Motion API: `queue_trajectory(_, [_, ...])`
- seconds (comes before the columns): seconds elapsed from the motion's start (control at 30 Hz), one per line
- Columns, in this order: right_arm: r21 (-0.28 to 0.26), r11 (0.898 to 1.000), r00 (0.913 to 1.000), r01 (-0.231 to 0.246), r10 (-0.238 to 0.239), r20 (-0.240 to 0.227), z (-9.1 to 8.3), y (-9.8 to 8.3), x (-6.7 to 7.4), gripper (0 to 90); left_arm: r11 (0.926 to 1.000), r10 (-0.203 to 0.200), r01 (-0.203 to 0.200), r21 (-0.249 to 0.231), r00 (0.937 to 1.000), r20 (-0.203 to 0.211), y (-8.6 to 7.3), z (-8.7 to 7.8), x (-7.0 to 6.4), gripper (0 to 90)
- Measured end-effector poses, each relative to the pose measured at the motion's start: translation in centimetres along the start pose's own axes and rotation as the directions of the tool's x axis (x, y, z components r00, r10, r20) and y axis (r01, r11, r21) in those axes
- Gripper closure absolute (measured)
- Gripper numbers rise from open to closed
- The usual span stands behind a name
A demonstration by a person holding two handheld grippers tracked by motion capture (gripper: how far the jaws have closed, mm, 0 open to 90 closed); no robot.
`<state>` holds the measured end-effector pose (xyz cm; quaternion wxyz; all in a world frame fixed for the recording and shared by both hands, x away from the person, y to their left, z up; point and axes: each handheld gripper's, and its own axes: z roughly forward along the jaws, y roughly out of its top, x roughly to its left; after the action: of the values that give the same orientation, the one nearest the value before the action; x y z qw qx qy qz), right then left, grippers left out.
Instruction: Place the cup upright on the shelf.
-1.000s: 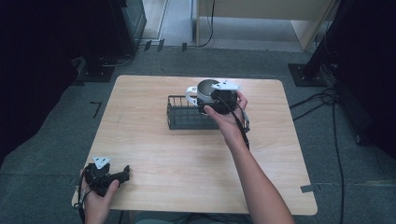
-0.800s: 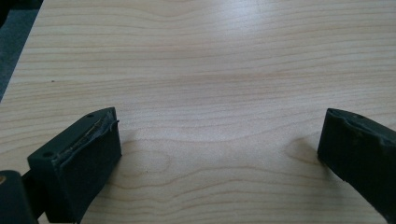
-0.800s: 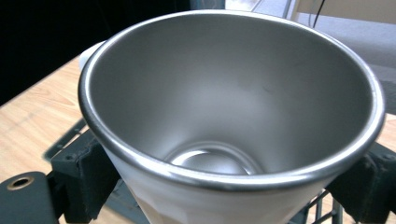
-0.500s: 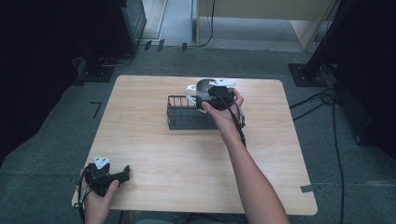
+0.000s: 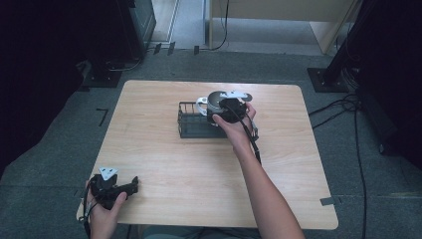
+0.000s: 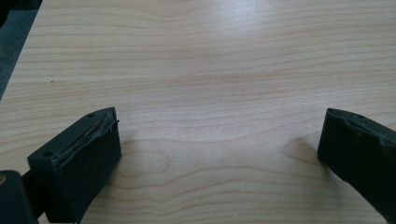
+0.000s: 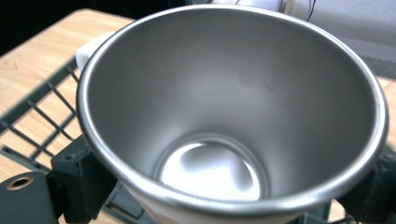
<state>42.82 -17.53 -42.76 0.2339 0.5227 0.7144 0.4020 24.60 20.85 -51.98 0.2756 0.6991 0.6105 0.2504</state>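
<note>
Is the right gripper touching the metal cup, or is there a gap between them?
Touching. In the right gripper view, the cup sits between the right gripper's two black jaws, which press against its outer wall on both sides, above the wire basket.

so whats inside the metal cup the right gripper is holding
Nothing: the cup shows bare steel walls and a shiny empty bottom. It sits between the right gripper jaws, over the wire basket. Whatever is under the cup is hidden.
</note>
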Motion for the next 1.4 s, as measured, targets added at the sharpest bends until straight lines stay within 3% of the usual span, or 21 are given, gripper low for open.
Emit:
queue_trajectory(0.3, [0.039,0.999,0.9999,0.003,-0.003,-0.013,0.1,-0.8,-0.3,6.9,1.0,0.0,0.0,0.0,1.0,0.0,0.0,0.0,0.0,0.0])
queue_trajectory(0.4, [0.052,0.999,0.9994,-0.003,0.005,-0.035,-0.2,-0.7,-0.3,0.3,1.0,0.0,0.0,0.0,1.0,0.0,0.0,0.0,0.0,0.0])
queue_trajectory(0.5, [0.051,0.999,0.999,0.001,0.001,-0.045,-0.7,-0.6,-0.4,0.0,1.0,0.0,0.0,0.0,1.0,0.0,0.0,0.0,0.0,0.0])
queue_trajectory(0.93, [0.018,1.0,0.9982,0.002,0.0,-0.06,-4.4,-0.8,-1.9,0.0,1.0,0.0,0.0,0.0,1.0,0.0,0.0,0.0,0.0,0.0])
queue_trajectory(1.4, [-0.006,1.0,0.9993,-0.009,0.008,-0.036,-7.7,-3.1,-3.9,0.0,1.0,0.0,0.0,0.0,1.0,0.0,0.0,0.0,0.0,0.0])
